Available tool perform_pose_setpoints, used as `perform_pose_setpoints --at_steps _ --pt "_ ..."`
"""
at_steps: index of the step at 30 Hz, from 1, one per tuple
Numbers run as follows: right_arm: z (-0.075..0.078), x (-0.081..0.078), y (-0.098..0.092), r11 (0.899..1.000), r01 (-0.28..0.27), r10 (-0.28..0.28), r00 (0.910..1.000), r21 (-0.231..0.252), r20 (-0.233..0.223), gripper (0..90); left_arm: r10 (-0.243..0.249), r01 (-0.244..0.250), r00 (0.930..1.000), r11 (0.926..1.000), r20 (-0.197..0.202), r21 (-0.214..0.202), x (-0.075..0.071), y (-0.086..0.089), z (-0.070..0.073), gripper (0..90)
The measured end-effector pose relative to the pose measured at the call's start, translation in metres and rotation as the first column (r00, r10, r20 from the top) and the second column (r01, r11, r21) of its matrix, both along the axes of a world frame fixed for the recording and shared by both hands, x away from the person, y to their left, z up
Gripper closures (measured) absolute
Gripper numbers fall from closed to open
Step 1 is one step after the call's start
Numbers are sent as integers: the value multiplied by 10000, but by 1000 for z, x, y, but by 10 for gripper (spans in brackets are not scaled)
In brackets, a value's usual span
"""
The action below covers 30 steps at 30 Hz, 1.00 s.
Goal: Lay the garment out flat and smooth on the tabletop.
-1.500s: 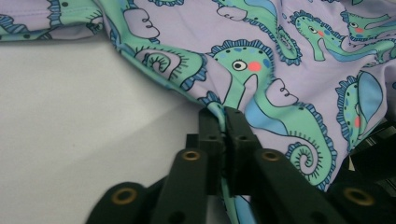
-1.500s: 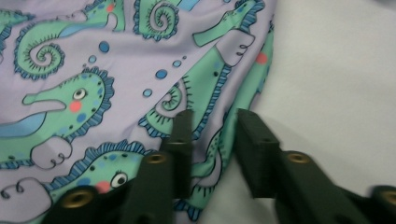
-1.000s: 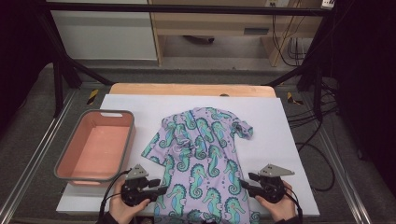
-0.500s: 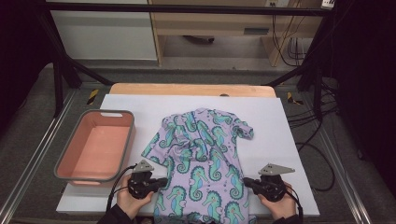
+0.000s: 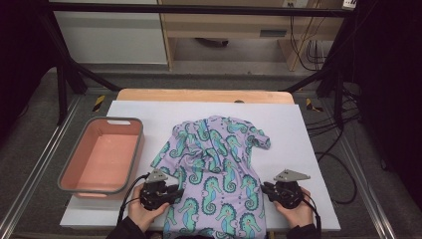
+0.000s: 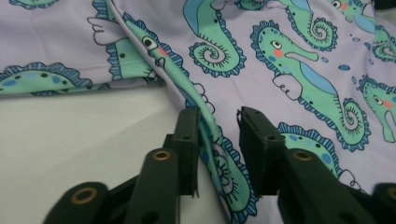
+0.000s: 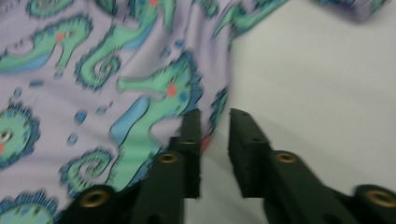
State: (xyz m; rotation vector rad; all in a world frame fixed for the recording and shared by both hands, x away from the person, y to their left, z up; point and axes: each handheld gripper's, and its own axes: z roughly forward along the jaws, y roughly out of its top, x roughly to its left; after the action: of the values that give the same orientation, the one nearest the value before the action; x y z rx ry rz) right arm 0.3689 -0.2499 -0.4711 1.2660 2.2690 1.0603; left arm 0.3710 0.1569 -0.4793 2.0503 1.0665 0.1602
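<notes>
A lilac garment (image 5: pixel 219 164) printed with green seahorses lies flat on the white board (image 5: pixel 298 129), its hem toward the person. My left gripper (image 5: pixel 175 190) sits at the garment's left edge. In the left gripper view that gripper (image 6: pixel 219 121) has just been opening; the folded fabric edge (image 6: pixel 205 116) runs between its jaws against one pad only. My right gripper (image 5: pixel 264 188) sits at the garment's right edge. In the right gripper view this gripper (image 7: pixel 215 121) has also just been opening, with the fabric border (image 7: pixel 217 105) lying loosely in the gap.
A pink tray with a grey rim (image 5: pixel 67 174) stands on the board's left side. A wooden table edge (image 5: pixel 199 94) shows behind the board. Black frame posts and cables flank the table on both sides.
Both hands have stayed at the garment's side edges, the left one a little farther up the table. The garment lies much as before.
</notes>
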Motion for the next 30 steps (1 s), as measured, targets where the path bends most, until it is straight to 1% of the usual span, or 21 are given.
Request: perform_pose_setpoints --at_steps 2,3,4,5,6,8,12,14,16,18,19,21,22,23,24,25,26,27,28,29,30 --pt "1 11 -4 9995 234 -242 9989 200 390 562 7 -7 10000 10000 -9 82 0 1 0 813" --pt "2 18 -5 9989 358 -371 9983 299 460 543 27 -27 10000 10000 -8 58 0 3 -1 849" --pt "3 25 -7 9985 477 -492 9971 273 577 513 11 -11 10000 10000 -6 22 0 3 -2 876" --pt "4 32 -8 9976 646 -664 9951 265 733 484 -8 8 10000 10000 4 -27 0 4 -2 880" --pt "5 40 -9 9964 805 -826 9930 277 844 477 -47 46 10000 10000 -23 -86 0 4 -2 884" --pt "6 55 -12 9930 1117 -1148 9887 377 961 459 -53 54 9999 10000 87 -72 -1 3 -3 885" --pt "10 84 -14 9854 1627 -1675 9795 507 1120 464 -268 265 9991 9996 327 83 -1 3 -4 882" --pt "11 97 -13 9833 1752 -1798 9766 488 1177 465 -340 335 9985 9994 427 110 -2 3 -5 879" --pt "12 110 -12 9797 1949 -1994 9717 470 1267 464 -368 358 9981 9991 497 204 -2 2 -5 878" --pt "10 123 -12 9760 2148 -2175 9667 344 1346 449 -347 334 9979 9991 539 242 -3 1 -5 878" --pt "9 130 -12 9754 2193 -2204 9670 231 1281 445 -356 342 9978 9991 558 253 -3 1 -5 878" --pt "5 141 -10 9735 2271 -2286 9667 260 1147 444 -331 317 9979 9992 562 254 -3 1 -5 878" --pt "2 146 -9 9731 2290 -2304 9677 256 1022 453 -348 333 9978 9991 564 266 -3 1 -5 878" --pt "-1 150 -7 9734 2289 -2289 9690 118 934 488 -352 336 9976 9991 598 276 -4 0 -5 878" --pt "-4 153 -5 9752 2212 -2200 9719 -45 836 543 -360 339 9973 9989 640 331 -4 0 -5 879" --pt "-7 155 -4 9767 2141 -2122 9737 -153 826 642 -386 362 9970 9986 674 375 -4 0 -5 879" --pt "-7 155 -4 9779 2088 -2074 9756 -127 724 756 -420 393 9968 9984 682 403 -4 0 -4 879" --pt "-7 155 -5 9805 1967 -1961 9782 -32 683 818 -433 405 9967 9983 686 410 -4 0 -4 879" --pt "-5 153 -6 9809 1943 -1936 9784 -23 730 853 -448 422 9967 9984 684 389 -4 0 -5 879" --pt "0 151 -8 9815 1914 -1903 9785 -62 802 869 -430 406 9968 9985 673 363 -4 0 -5 882" --pt "6 148 -10 9820 1886 -1873 9774 -51 979 872 -425 403 9969 9986 660 345 -4 1 -5 882"
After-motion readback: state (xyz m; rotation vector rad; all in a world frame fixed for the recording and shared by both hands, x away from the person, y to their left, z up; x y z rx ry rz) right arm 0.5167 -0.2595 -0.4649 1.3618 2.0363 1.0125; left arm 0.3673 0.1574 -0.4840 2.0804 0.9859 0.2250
